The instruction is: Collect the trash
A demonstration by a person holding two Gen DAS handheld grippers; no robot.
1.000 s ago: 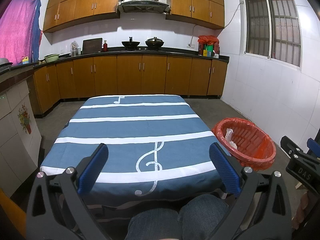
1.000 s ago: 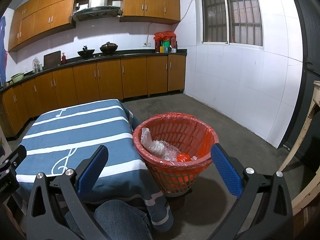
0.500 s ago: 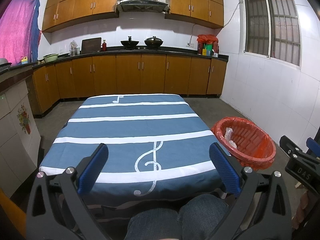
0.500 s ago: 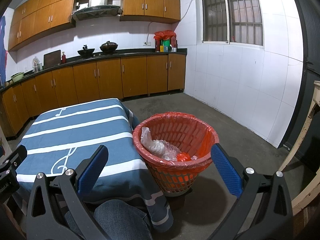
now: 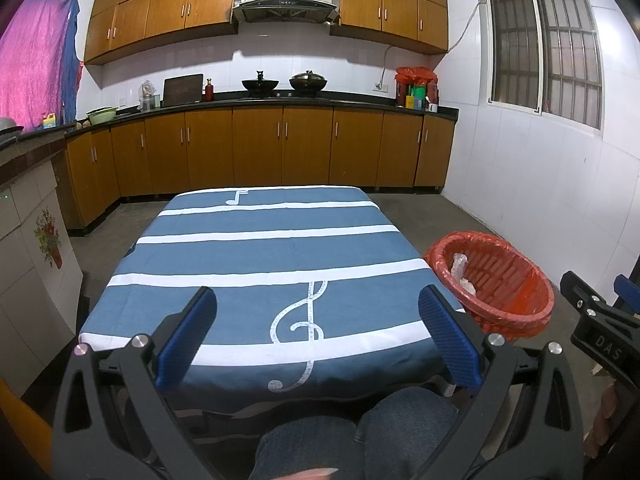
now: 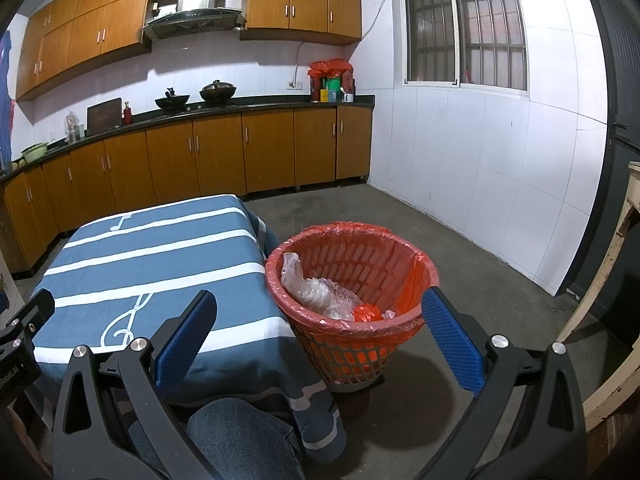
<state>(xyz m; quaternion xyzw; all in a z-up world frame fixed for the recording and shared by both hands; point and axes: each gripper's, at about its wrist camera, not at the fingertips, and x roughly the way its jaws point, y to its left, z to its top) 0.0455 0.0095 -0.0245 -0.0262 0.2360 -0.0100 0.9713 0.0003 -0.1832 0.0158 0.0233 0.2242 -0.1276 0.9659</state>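
Observation:
A red mesh basket [image 6: 416, 276] lined with a red bag stands on the floor beside the table's right edge; it also shows in the left wrist view as the basket [image 5: 516, 280]. Inside lie crumpled clear plastic wrap [image 6: 316, 292] and a small red scrap [image 6: 366, 313]. The table carries a blue cloth with white stripes and music notes [image 5: 260, 252], with nothing on it. My left gripper [image 5: 316, 336] hangs open over the table's near edge, holding nothing. My right gripper [image 6: 316, 336] is open in front of the basket, also holding nothing.
A person's knees in jeans [image 5: 352, 436] sit under the near table edge. Wooden cabinets [image 5: 280, 148] and a dark counter with pots run along the back wall. White tiled wall [image 6: 480, 168] and bare concrete floor [image 6: 472, 292] lie to the right. A wooden frame [image 6: 616, 320] stands far right.
Both views have barely shifted; the grippers stay open and nothing on the table or in the basket has moved.

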